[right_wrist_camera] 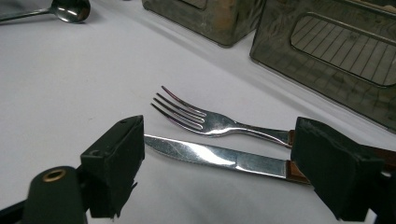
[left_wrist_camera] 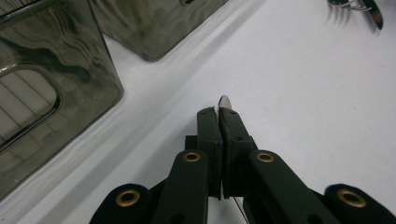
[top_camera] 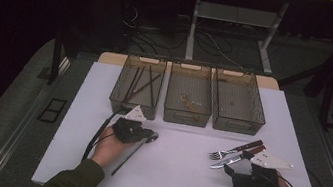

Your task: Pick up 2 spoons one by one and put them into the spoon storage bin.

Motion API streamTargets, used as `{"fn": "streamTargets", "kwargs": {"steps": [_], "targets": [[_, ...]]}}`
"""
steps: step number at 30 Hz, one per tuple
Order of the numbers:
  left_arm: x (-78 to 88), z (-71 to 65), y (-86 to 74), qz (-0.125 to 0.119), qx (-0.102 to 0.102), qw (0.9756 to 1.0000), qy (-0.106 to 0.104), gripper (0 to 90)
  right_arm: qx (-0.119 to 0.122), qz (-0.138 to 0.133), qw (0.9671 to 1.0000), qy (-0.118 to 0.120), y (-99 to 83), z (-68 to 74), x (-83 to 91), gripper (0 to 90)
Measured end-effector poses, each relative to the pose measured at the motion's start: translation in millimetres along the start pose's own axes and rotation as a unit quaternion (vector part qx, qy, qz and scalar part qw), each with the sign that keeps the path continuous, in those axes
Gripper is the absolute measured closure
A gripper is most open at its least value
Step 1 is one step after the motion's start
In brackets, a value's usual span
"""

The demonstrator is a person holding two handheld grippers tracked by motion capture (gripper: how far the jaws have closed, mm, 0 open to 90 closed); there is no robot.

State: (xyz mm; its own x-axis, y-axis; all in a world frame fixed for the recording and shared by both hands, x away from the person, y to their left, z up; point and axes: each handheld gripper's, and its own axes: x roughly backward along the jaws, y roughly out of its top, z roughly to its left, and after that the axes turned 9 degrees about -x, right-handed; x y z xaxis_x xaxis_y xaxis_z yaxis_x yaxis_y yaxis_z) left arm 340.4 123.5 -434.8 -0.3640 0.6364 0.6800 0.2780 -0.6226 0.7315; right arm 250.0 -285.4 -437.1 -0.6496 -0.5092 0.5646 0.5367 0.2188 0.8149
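My left gripper (top_camera: 148,134) is at the table's front left, shut on a metal spoon (top_camera: 124,160). The spoon's dark handle runs back toward the person's sleeve. In the left gripper view the jaws meet, with a thin silver edge of the spoon (left_wrist_camera: 224,100) poking out past the left gripper (left_wrist_camera: 218,114). At the front right a fork (top_camera: 227,152) and a knife (top_camera: 230,162) lie side by side. My right gripper (top_camera: 236,165) stands open by their handles. In the right gripper view the knife (right_wrist_camera: 210,156) and fork (right_wrist_camera: 201,119) lie between the wide-apart jaws of the right gripper (right_wrist_camera: 219,163), untouched. The spoon's bowl (right_wrist_camera: 70,9) shows at top left.
Three smoky see-through bins stand in a row at the back of the white table (top_camera: 181,177). The left bin (top_camera: 120,83) holds dark sticks, the middle bin (top_camera: 186,114) a small golden item, and the right bin (top_camera: 260,113) looks bare.
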Motion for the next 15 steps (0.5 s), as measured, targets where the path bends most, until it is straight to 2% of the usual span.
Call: {"fn": "streamTargets", "kwargs": {"steps": [15], "targets": [[16.7,-1.2,2.3,-0.037,0.008,0.9993,-0.006,88.0,0.0,-0.003,1.0,-0.001,0.2,-0.4,-0.2,17.7]]}}
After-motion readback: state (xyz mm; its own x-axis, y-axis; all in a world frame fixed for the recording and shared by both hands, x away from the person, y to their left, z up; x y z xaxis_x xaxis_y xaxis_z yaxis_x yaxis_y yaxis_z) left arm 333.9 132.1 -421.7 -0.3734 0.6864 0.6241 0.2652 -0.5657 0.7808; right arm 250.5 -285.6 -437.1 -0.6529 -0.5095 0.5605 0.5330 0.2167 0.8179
